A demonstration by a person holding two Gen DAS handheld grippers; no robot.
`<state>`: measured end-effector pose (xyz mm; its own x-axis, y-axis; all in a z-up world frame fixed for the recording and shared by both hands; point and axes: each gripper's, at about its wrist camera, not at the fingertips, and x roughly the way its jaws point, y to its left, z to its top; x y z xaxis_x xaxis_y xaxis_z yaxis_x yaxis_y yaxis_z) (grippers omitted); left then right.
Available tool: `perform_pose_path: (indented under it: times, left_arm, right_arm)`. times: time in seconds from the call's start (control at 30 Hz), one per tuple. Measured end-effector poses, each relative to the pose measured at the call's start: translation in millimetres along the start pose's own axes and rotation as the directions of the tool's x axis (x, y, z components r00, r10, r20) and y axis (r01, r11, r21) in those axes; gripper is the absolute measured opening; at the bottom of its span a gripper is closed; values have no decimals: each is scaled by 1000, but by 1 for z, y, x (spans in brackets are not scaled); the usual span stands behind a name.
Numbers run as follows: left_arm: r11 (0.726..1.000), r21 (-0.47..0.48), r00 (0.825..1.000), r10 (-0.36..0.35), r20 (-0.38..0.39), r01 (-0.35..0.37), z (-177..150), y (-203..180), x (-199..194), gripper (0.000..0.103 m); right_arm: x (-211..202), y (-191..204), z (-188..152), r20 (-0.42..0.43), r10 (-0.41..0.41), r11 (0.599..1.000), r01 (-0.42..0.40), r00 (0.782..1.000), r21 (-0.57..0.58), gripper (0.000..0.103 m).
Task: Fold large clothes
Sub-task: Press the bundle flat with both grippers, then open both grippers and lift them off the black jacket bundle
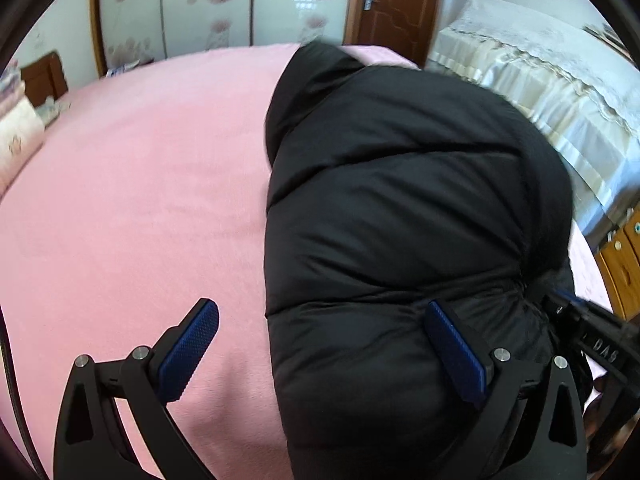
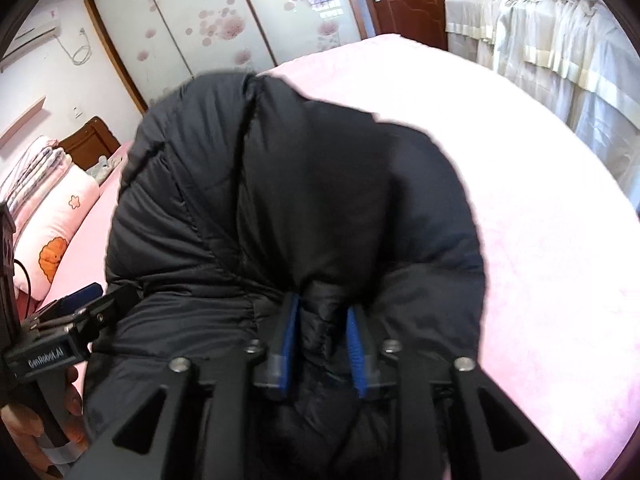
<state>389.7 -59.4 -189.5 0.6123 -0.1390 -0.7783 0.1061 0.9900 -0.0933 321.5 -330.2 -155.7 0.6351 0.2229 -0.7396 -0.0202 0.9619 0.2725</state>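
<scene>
Black jacket [image 1: 400, 208] lies on pink bedspread [image 1: 140, 200] before wardrobe [image 1: 200, 4].

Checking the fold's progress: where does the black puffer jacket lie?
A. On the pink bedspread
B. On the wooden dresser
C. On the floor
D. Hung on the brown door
A: the black puffer jacket is bundled on the pink bedspread, which shows around it in both views.

Readable text, two items. "GenRobot.AI", white lettering on my left gripper [image 2: 86, 300], on its black body at lower left of my right wrist view. "DAS", partial, on my right gripper [image 1: 560, 300], on its black body at lower right of my left wrist view.
</scene>
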Motion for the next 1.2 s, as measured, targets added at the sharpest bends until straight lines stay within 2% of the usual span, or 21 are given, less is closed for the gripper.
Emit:
perform_pose_path:
  times: [0.03, 0.1, 0.33, 0.47, 0.57, 0.6, 0.8, 1.0, 1.2]
  left_arm:
    - [1000, 8, 1000, 1, 8, -1, 2, 0, -6, 102]
    - [1000, 18, 999, -4, 37, 3, 3, 0, -19, 102]
    - [997, 71, 994, -23, 106, 16, 6, -5, -68, 102]
    - [993, 119, 989, -14, 145, -4, -1, -27, -95, 102]
    - [990, 138, 988, -24, 150, 3, 3, -40, -112, 102]
    - [990, 142, 988, -25, 150, 4, 3, -43, -115, 102]
    - [987, 159, 991, -40, 130, 19, 4, -56, -122, 102]
    - [986, 165, 995, -43, 93, 27, 9, -64, -120, 102]
    - [988, 133, 992, -91, 90, 79, 28, -65, -126, 103]
  right_arm:
    - [-6, 0, 1, 5, 4, 1000, -4, 1000, 3, 36]
    - [-24, 1, 2, 28, 19, 1000, -19, 999, 1, 48]
    - [-97, 12, -5, 110, 14, 996, -4, 994, -93, 61]
    - [-122, 22, -3, 141, 4, 990, 17, 990, -143, 80]
    - [-132, 24, -2, 155, 6, 986, 20, 988, -164, 83]
    - [-135, 12, -12, 158, 10, 986, 16, 987, -165, 85]
    - [-136, 17, -3, 152, 19, 983, 10, 988, -183, 97]
    - [-135, 20, 12, 129, 22, 983, 2, 991, -183, 100]
    - [-142, 35, 40, 151, 86, 967, -46, 985, -250, 100]
